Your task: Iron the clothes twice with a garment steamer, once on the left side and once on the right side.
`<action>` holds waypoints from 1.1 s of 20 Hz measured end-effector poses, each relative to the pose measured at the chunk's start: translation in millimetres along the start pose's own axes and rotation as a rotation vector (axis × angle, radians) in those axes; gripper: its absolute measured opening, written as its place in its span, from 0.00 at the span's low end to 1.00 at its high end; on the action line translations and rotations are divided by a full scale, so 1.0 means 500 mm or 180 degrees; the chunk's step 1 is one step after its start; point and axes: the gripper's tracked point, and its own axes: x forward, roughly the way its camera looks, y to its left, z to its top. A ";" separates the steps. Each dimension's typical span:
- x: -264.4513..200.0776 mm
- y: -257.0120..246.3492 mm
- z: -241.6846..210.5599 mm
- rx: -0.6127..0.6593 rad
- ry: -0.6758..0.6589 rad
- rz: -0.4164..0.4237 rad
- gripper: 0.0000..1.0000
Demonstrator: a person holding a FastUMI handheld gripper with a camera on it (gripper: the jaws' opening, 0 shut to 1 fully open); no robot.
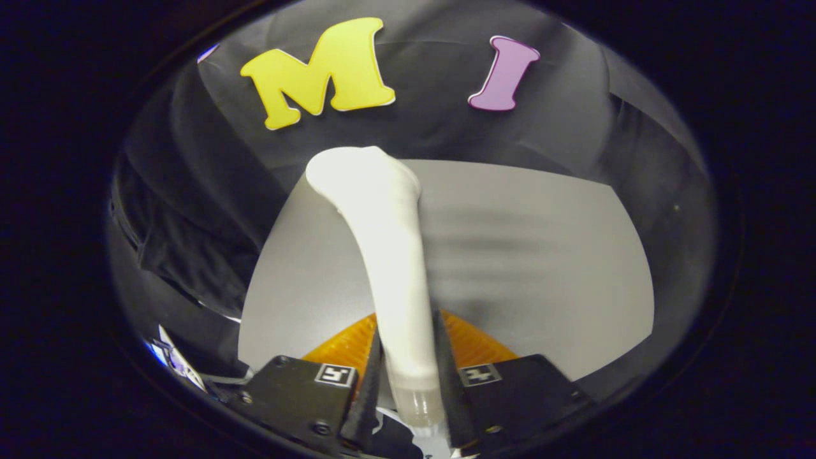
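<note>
A white garment steamer [386, 255] stands up between my fingers, its handle clamped by both and its broad head tilted away toward the booth wall. My gripper [408, 366] is shut on that handle near its lower end. Beyond the steamer lies a grey garment [542, 255], spread flat over the surface ahead and to the right of the steamer's head. The steamer's head sits over the garment's far left edge; whether it touches the cloth I cannot tell.
Black cloth [191, 242] hangs in folds to the left of the grey garment and rises behind it as the booth wall. A few small light items [175, 363] lie low on the left beside my left finger.
</note>
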 end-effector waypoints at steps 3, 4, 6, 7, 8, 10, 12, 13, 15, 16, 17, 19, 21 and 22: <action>-0.001 0.000 0.004 0.0058 -0.0106 0.0004 0.39; -0.003 -0.002 0.000 0.0093 -0.0138 -0.0024 0.37; -0.011 0.003 -0.024 0.0062 -0.0115 -0.0041 0.32; -0.022 0.011 -0.035 0.0062 -0.0124 0.0011 0.32; -0.043 0.019 -0.046 0.0078 -0.0165 0.0047 0.32; -0.079 0.032 -0.053 0.0111 -0.0314 0.0035 0.32; -0.126 0.066 -0.065 0.0031 -0.0454 0.0099 0.32; -0.146 0.088 -0.069 0.0012 -0.0529 0.0135 0.31; -0.193 0.123 -0.068 0.0007 -0.0677 0.0149 0.31; -0.213 0.139 -0.068 0.0027 -0.0750 0.0134 0.31; -0.236 0.155 -0.066 0.0059 -0.0813 0.0111 0.31; -0.287 0.191 -0.063 0.0059 -0.0960 0.0110 0.31; -0.339 0.235 -0.051 0.0070 -0.1135 0.0160 0.31; -0.365 0.252 -0.050 0.0067 -0.1229 0.0159 0.31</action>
